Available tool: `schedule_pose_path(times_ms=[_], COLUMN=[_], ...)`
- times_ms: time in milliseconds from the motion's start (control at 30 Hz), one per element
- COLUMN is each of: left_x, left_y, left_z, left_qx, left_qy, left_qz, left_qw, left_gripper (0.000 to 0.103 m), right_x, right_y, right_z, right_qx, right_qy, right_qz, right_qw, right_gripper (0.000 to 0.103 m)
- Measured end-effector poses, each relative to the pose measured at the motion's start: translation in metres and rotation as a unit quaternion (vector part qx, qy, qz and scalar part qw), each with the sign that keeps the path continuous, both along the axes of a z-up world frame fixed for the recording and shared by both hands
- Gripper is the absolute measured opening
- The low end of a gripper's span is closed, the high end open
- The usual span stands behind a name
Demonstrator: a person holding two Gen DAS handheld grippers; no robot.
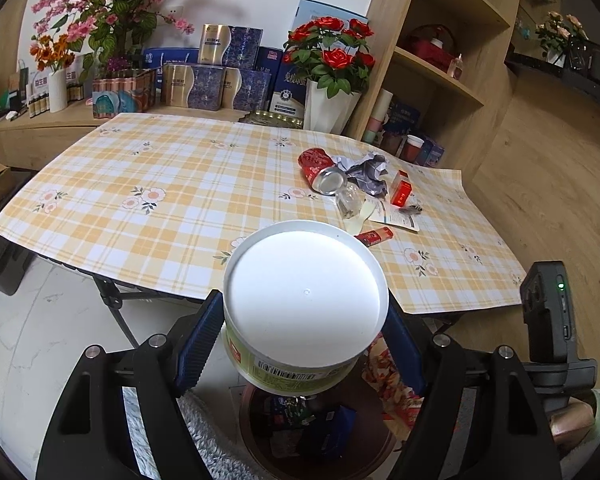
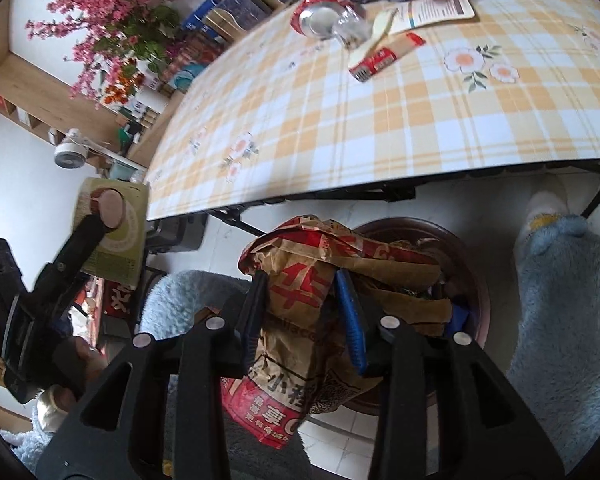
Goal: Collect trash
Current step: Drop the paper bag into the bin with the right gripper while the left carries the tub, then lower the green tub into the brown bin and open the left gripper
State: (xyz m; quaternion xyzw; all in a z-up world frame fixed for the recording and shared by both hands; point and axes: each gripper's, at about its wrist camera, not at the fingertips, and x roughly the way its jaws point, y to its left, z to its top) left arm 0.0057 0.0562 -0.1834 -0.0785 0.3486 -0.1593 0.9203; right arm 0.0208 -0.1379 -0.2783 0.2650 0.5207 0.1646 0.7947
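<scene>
Gripped between the pads of the right gripper (image 2: 304, 316), a crumpled brown paper bag (image 2: 300, 320) with red print hangs above the dark round bin (image 2: 478, 276) on the pale floor. The bag looks wider than the bin's free space and could catch on the rim and spill onto the floor if released off-centre. Just to the left, a white-lidded paper tub (image 1: 304, 300) is clamped by the wide-set fingers of the left gripper (image 1: 304, 320) over the same bin; a collision between the two loads is judged possible. Farther off, on the plaid table (image 1: 180, 184), a crushed red can (image 1: 320, 170), crumpled wrappers (image 1: 366, 172) and a red carton (image 1: 401, 188) remain uncollected.
</scene>
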Motion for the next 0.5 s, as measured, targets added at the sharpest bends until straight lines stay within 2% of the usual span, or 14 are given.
schedule_pose_path(times_ms=[67, 133, 200, 267, 333, 433, 500], left_x=[0.000, 0.001, 0.001, 0.002, 0.002, 0.002, 0.000], left_y=[-0.002, -0.005, -0.007, -0.010, -0.012, -0.017, -0.024], left_z=[-0.003, -0.005, -0.007, -0.010, -0.013, -0.022, -0.031], left_qx=[-0.001, -0.001, 0.001, 0.007, 0.009, 0.001, 0.014], left_qy=[0.004, 0.007, 0.007, 0.004, 0.003, 0.005, 0.003], left_qz=[-0.005, -0.009, -0.011, -0.014, -0.018, -0.035, -0.046], left_qw=[1.0000, 0.9999, 0.9999, 0.9999, 0.9998, 0.9994, 0.9988], left_gripper=[0.075, 0.075, 0.075, 0.075, 0.075, 0.075, 0.075], right_x=[0.000, -0.001, -0.002, -0.004, -0.006, -0.010, -0.011], right_y=[-0.001, -0.003, -0.005, -0.011, -0.018, -0.026, -0.031], right_z=[-0.002, 0.001, 0.006, 0.015, 0.022, 0.033, 0.038], right_qx=[0.009, 0.000, -0.019, -0.060, -0.101, -0.173, -0.198], right_qy=[0.001, -0.003, -0.013, -0.034, -0.058, -0.098, -0.115], right_qz=[0.000, -0.005, -0.013, -0.042, -0.070, -0.117, -0.139], right_qw=[1.000, 1.000, 1.000, 0.997, 0.991, 0.973, 0.964], right_gripper=[0.043, 0.051, 0.052, 0.060, 0.076, 0.090, 0.091])
